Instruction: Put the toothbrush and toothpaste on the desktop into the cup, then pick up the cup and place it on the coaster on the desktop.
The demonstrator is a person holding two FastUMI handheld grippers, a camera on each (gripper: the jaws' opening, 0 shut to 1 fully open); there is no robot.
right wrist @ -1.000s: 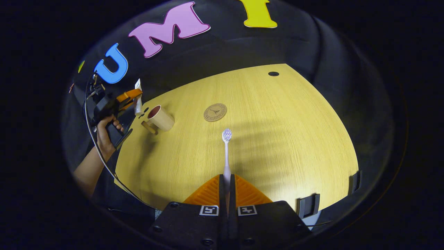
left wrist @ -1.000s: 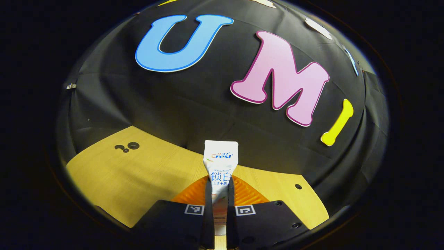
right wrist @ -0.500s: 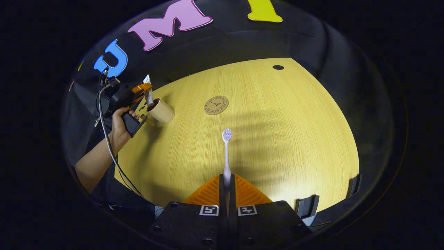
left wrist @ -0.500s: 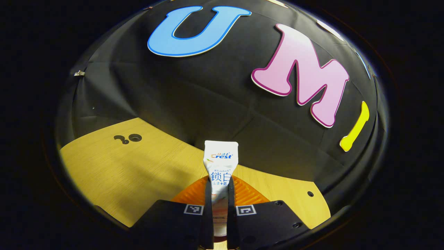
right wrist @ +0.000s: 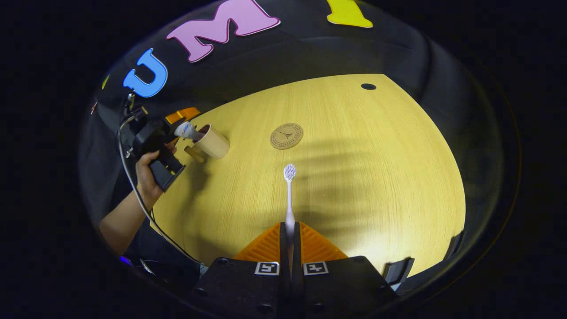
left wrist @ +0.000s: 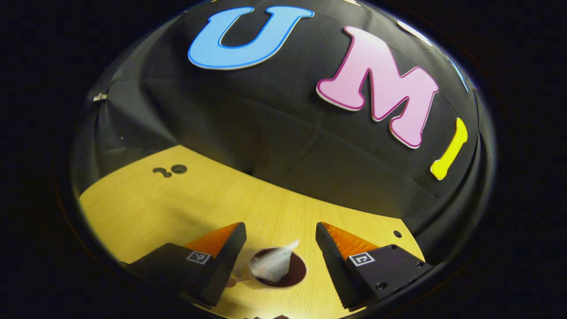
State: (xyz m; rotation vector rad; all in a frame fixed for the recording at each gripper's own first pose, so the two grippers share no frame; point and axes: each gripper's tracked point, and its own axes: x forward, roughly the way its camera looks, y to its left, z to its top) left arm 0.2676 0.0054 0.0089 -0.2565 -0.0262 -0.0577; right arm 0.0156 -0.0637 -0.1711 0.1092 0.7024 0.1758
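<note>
Released since the earlier frames, the toothpaste is now seen dropped into the cup, blurred as if in motion, with its flat end leaning out over the rim. The left gripper is shown directly above the cup mouth with its two fingers spread wide apart and nothing between them. In the right gripper view the same cup is located toward 10 o'clock on the desktop, with the tube protruding from its mouth; the left gripper and the hand holding it are seen just beside the cup, farther toward 9 o'clock.

The right gripper is seen at 6 o'clock with its fingers pressed together on the handle of the toothbrush; the bristle head points toward 12 o'clock and the brush is carried above the wood. The coaster lies flat and unoccupied near the centre of the desktop, toward 12 o'clock from the brush head and well apart from the cup.

Progress is judged as follows: the toothpaste step is essentially complete, provided the tube settles inside. The toothbrush has been grasped but not yet delivered to the cup. Lifting the cup and setting it on the coaster remains to be done.
</note>
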